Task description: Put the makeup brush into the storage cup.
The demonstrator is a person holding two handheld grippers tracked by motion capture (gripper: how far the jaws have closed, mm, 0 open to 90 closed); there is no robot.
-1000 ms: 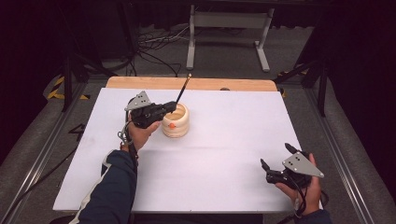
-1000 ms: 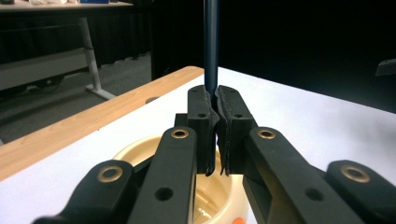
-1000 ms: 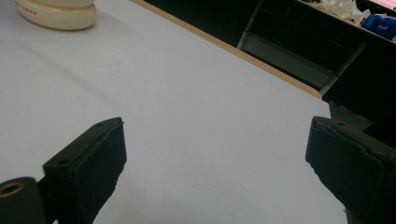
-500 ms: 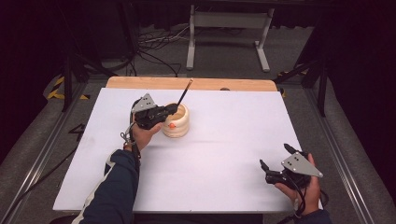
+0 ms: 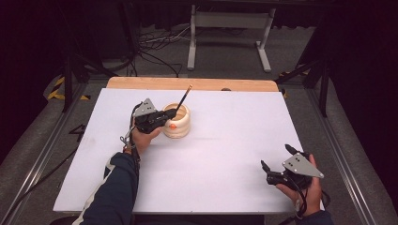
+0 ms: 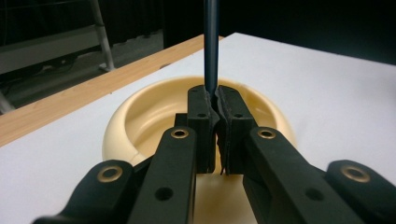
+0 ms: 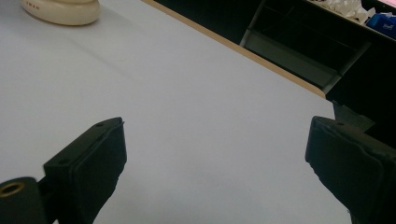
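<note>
Gripping a dark pencil (image 6: pixel 210 46), your left gripper (image 6: pixel 215 105) has its jaws pressed together on the shaft, with no gap showing beyond the shaft itself. The pencil rises straight up from the jaw tips in the left gripper view; in the high view it (image 5: pixel 183 99) slants up and away from your left gripper (image 5: pixel 170 113), ending in an orange tip. Directly beneath and ahead of those jaws sits a cream ribbed pot (image 6: pixel 154 109), standing on the white table (image 5: pixel 234 140). The part of the pot's inside that shows holds nothing but bare cream wall; the jaws hide the rest of it. An orange mark (image 5: pixel 173 125) shows on the pot's outer side, just below the gripper.

Your right gripper (image 7: pixel 215 154) has its jaws spread wide with nothing between them, only bare tabletop ahead. The pot (image 7: pixel 63 10) lies well off to its upper left. In the high view your right gripper (image 5: pixel 277 164) rests near the table's near edge, well apart from the pot (image 5: pixel 177 123).
</note>
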